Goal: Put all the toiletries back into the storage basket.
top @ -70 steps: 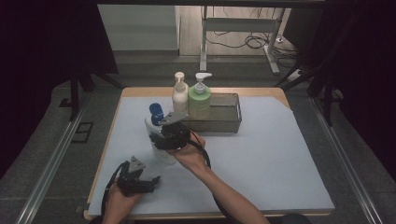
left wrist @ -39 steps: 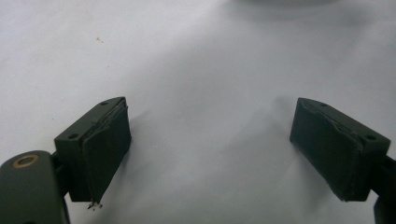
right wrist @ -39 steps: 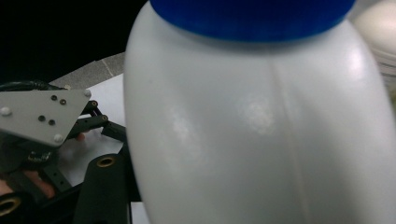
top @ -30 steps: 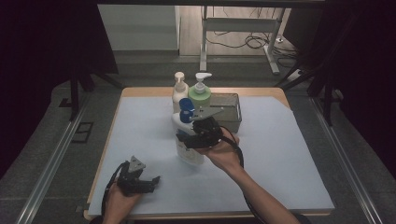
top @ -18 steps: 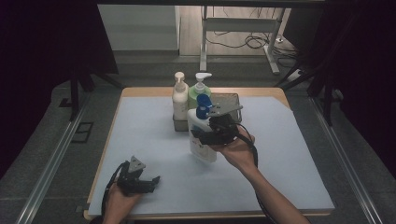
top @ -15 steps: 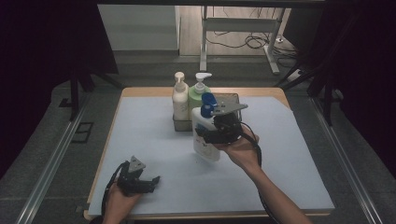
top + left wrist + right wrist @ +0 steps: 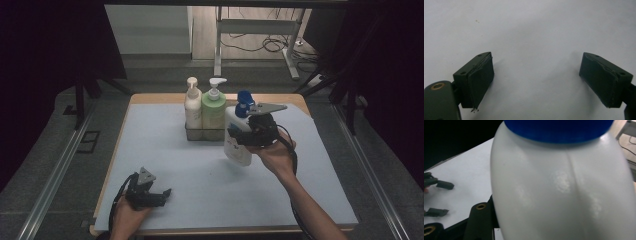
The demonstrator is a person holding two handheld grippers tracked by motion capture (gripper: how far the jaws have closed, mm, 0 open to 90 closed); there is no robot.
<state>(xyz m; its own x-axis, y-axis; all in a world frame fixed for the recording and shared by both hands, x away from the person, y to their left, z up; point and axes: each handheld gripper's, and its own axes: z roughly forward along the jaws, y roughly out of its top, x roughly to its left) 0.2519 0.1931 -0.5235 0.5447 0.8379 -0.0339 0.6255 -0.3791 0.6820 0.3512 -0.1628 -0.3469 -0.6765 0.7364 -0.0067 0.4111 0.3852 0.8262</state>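
A white bottle with a blue pump cap hangs above the table, tilted, in front of the right part of a dark mesh basket. My right gripper is shut on the bottle's upper body. In the right gripper view the white bottle and its blue cap are very close. Two pump bottles stand in the basket's left part, a cream one and a green one. My left gripper rests open near the table's front left, its jaws wide apart over the bare mat.
A pale mat covers the table, with a wooden edge showing at the back. Metal rails run along the floor on both sides. The left gripper lies far off in the right gripper view.
My right gripper has carried the white bottle to the right and toward the back, slightly higher, up to the basket's right part. The left gripper has stayed where it was.
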